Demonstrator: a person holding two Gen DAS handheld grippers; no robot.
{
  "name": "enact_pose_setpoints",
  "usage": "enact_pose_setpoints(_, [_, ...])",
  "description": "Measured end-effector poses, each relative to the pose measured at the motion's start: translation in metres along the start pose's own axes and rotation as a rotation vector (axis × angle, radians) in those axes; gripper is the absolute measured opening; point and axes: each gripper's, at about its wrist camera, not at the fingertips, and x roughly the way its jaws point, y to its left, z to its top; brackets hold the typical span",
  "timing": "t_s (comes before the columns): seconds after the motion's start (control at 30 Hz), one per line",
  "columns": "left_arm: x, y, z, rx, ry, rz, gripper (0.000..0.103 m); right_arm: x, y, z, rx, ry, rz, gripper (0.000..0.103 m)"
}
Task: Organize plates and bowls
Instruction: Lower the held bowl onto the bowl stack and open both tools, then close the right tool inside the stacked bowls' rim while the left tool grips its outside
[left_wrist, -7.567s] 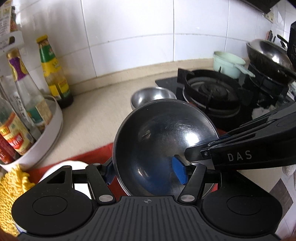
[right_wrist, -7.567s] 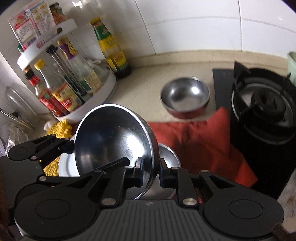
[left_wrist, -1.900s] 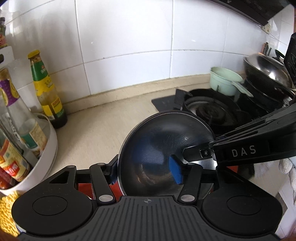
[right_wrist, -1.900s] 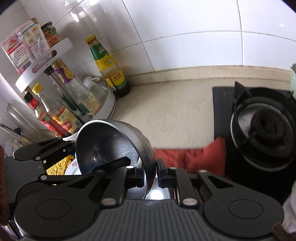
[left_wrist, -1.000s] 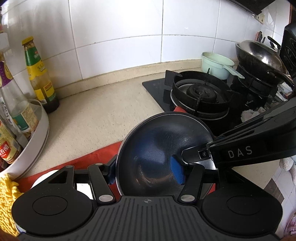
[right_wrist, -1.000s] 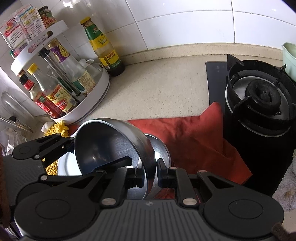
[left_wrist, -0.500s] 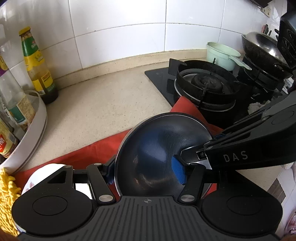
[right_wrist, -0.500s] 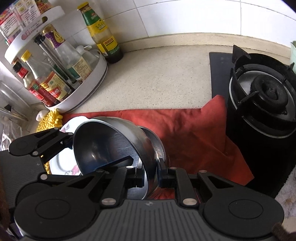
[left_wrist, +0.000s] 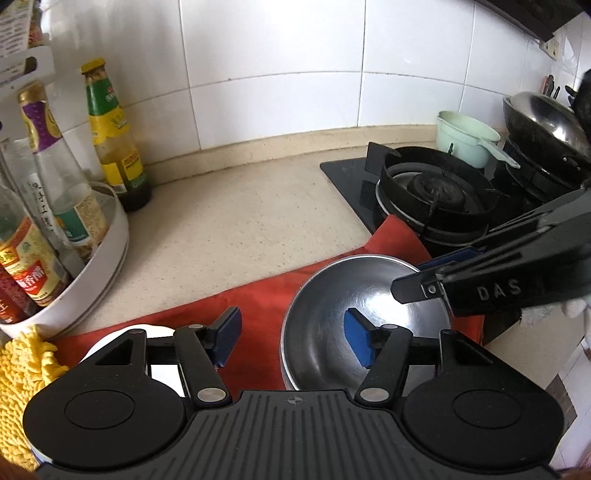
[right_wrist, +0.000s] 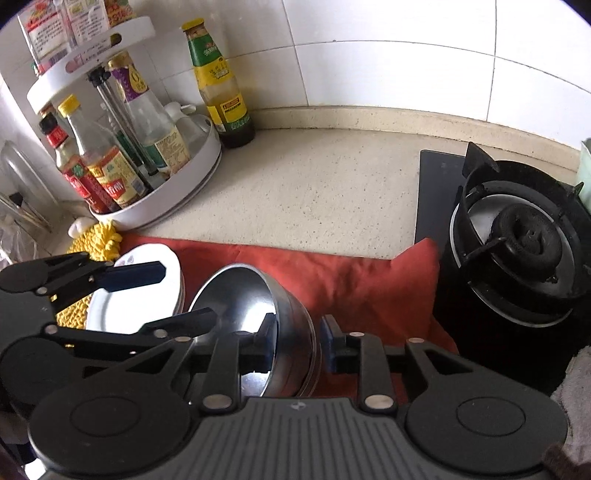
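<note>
grippers (left_wrist: 293, 341) now off bowl (left_wrist: 365, 325)

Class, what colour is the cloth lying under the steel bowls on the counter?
Red. The cloth shows best in the right wrist view, spread under the steel bowls.

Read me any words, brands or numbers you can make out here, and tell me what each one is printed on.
"DAS": white letters on the right gripper, on its black arm.
Red-labelled bottle in the white rack: Chinese characters, too blurred to read for sure.
Green-capped bottle: yellow label print too small to read.
Purple-necked bottle: lettering too blurred.
Packets on the rack's upper tier: print unreadable.
</note>
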Motion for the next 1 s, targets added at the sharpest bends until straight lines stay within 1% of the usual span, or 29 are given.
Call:
enact_pose_setpoints(0.17, [-0.012,-0.005,-0.008,0.023,-0.025,-0.011,0.073,-0.002,-0.002,-0.002,0.016,-0.008,-0.006,0.029])
enact_pose_setpoints(0.43, [-0.028,-0.015,-0.024,0.060,-0.042,-0.041,0.080,-0.007,0.000,-0.010,0.041,-0.016,-0.012,0.035])
enact_pose_setpoints(0.53, [-0.032,-0.016,-0.032,0.065,-0.045,-0.051,0.086,-0.009,0.000,-0.013,0.049,-0.014,-0.018,0.037])
enact_pose_setpoints(0.77, [-0.034,-0.019,-0.058,0.080,-0.027,-0.095,0.088,-0.018,0.009,-0.021,0.054,-0.029,-0.047,0.045])
enact_pose_setpoints(0.87, [-0.031,-0.018,-0.068,0.089,-0.027,-0.099,0.089,-0.020,0.014,-0.025,0.054,-0.033,-0.063,0.046])
enact_pose_setpoints(1.0, [-0.022,-0.017,-0.079,0.075,-0.019,-0.110,0.089,-0.021,0.017,-0.028,0.059,-0.032,-0.074,0.047])
